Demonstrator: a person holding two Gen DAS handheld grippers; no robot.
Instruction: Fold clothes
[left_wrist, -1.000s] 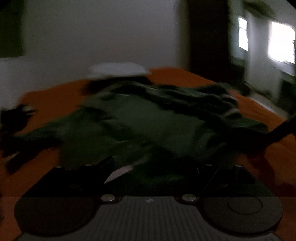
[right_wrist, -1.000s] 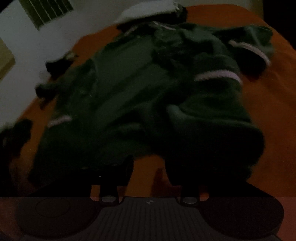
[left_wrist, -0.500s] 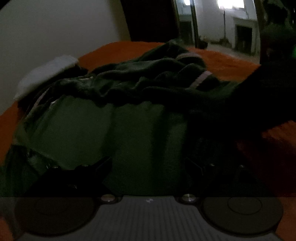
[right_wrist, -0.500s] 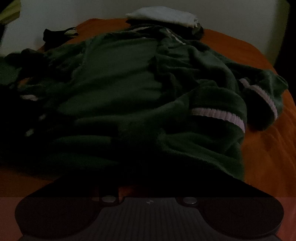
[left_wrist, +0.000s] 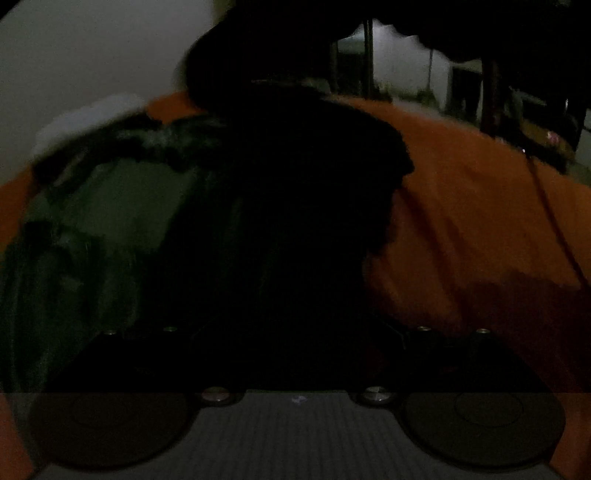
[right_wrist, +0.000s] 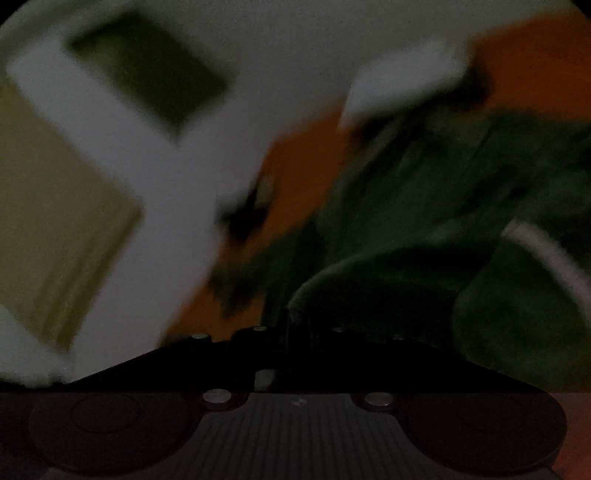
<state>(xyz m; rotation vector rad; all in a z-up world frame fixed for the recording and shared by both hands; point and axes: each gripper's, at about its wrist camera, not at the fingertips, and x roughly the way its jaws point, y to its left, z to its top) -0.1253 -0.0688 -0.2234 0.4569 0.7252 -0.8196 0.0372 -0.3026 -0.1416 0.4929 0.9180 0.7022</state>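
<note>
From the left wrist view the left gripper (left_wrist: 295, 339) is lost in darkness, so I cannot tell how its jaws stand; a dark green fleece garment (left_wrist: 122, 206) is heaped straight ahead of it and to its left on the orange bed cover (left_wrist: 480, 192), with a folded white cloth (left_wrist: 85, 118) beyond. From the right wrist view, blurred, the right gripper (right_wrist: 291, 339) has its jaws drawn together on an edge of the green fleece, which spreads ahead and right, a pale stripe (right_wrist: 546, 254) crossing it.

Orange bedspread (left_wrist: 461, 192) — pale wall (left_wrist: 92, 55) (blurred)
</note>
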